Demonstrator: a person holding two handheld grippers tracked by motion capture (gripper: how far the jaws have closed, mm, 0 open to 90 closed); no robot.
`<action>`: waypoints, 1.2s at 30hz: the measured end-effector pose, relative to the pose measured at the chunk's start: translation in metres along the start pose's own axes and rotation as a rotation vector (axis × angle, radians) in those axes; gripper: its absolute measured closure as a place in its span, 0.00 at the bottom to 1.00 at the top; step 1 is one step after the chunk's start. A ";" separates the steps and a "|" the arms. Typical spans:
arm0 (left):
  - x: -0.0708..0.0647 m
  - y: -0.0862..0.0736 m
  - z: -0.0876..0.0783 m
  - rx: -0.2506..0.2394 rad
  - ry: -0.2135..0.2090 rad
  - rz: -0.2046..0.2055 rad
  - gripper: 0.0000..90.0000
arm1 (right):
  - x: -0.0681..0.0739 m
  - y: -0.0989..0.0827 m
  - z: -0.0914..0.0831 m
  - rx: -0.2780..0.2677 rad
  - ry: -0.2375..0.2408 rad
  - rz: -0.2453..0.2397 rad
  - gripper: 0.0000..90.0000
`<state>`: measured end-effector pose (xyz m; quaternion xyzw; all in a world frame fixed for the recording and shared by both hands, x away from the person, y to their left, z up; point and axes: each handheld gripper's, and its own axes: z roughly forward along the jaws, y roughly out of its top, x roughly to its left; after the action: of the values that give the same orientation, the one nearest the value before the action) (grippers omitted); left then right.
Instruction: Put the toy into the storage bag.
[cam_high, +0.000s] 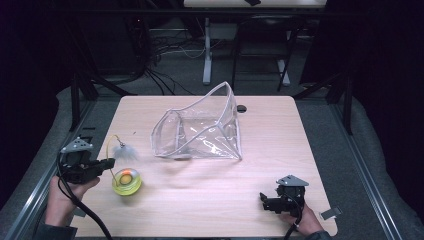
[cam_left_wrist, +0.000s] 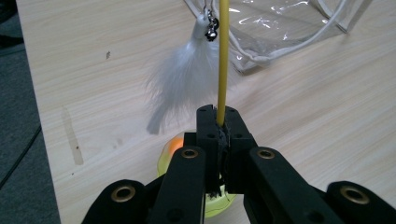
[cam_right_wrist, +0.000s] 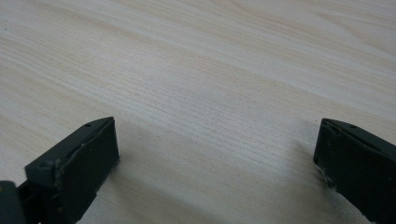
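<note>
A cat toy has a thin yellow wand (cam_left_wrist: 223, 56) that arcs up from a round yellow-green base (cam_high: 126, 181) with an orange ball inside. A white feather tuft (cam_left_wrist: 184, 79) with a small bell hangs from the wand's tip, seen also in the high view as the feather tuft (cam_high: 124, 151). My left gripper (cam_left_wrist: 218, 116) is shut on the yellow wand, at the table's left edge in the high view, left gripper (cam_high: 108, 163). My right gripper (cam_high: 263, 200) rests low near the front right, and its jaws stand wide apart over bare wood, right gripper (cam_right_wrist: 215, 154).
A clear plastic zip pouch (cam_high: 200, 131) with white piping stands open at the middle back of the wooden table (cam_high: 210, 200). A small cable hole (cam_high: 242, 108) lies behind it. A metal clip (cam_high: 330, 213) sits at the front right corner.
</note>
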<state>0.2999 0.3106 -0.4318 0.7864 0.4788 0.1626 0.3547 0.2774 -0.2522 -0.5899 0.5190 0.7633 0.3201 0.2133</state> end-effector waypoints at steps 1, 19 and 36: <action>-0.001 0.001 0.000 0.004 -0.004 0.008 0.98 | 0.000 0.000 0.000 0.000 -0.001 0.000 0.00; -0.004 0.012 0.003 0.063 -0.021 0.059 0.98 | 0.000 0.000 0.000 -0.002 0.003 -0.001 0.00; 0.009 0.036 -0.010 0.055 0.025 0.093 0.98 | 0.000 0.000 0.000 -0.002 0.002 0.000 0.00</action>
<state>0.3215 0.3121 -0.3997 0.8153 0.4504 0.1753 0.3189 0.2776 -0.2523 -0.5901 0.5185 0.7633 0.3213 0.2128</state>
